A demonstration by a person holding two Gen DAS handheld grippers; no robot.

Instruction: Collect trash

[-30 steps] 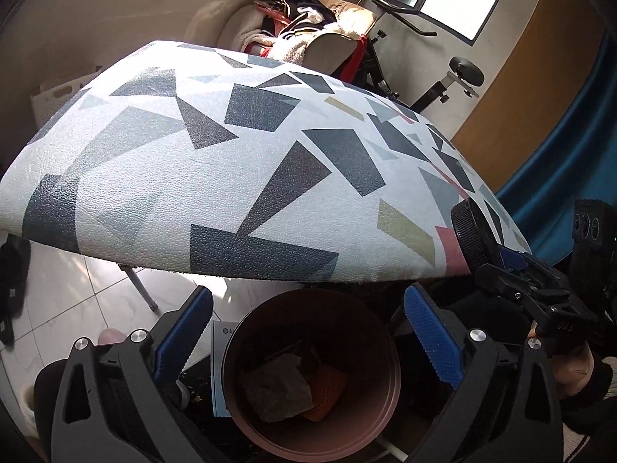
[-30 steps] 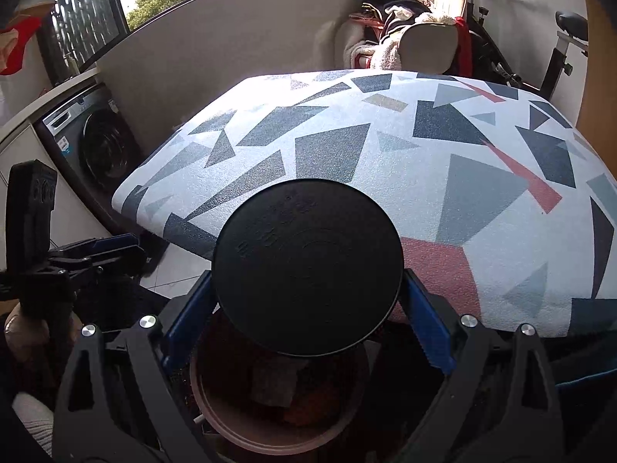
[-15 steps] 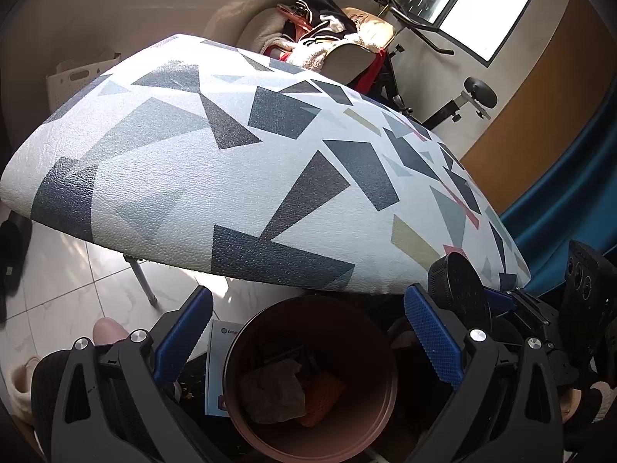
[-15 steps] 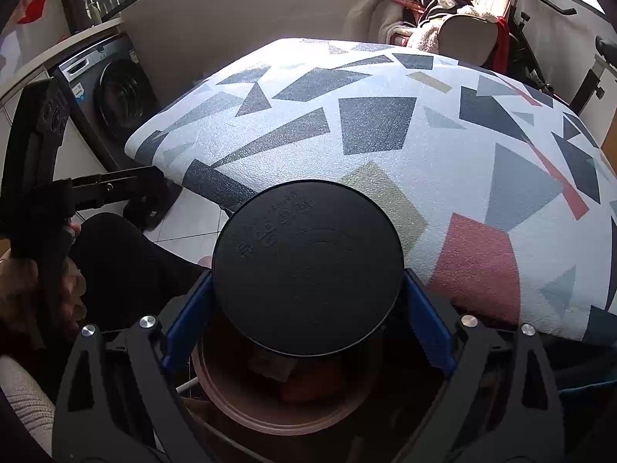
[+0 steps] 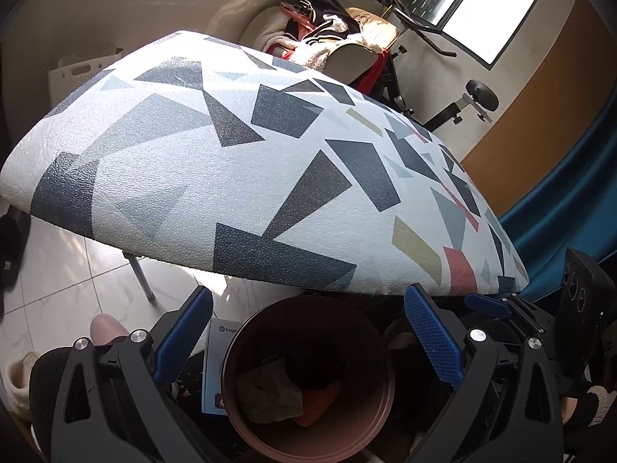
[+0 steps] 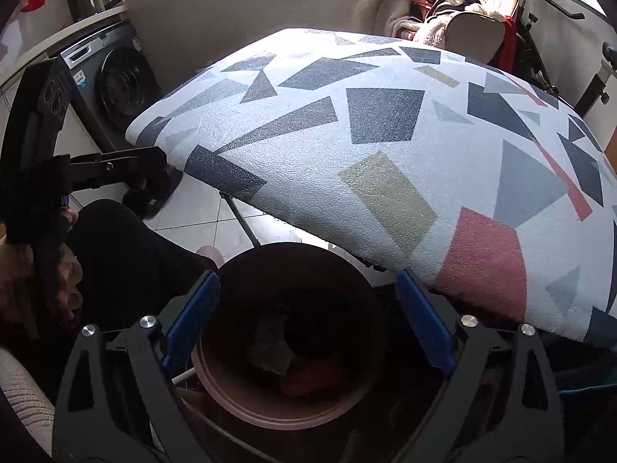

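While one tabletop [image 5: 239,177] under a white cloth printed with grey, navy, tan and pink shapes fills the upper part of both views, one brown round trash bin [image 5: 308,386] stands on the floor just below its near edge, holding one grey crumpled wad [image 5: 270,393], one orange piece [image 5: 320,409] and one black round lid [image 5: 312,366]. The two hand-held grippers, the left hand-held gripper [image 5: 308,339] and the right hand-held gripper [image 6: 308,320], both hover over the bin with blue-padded jaws spread wide and empty. One white booklet [image 5: 214,370] beside the bin bears print too cut off to read.
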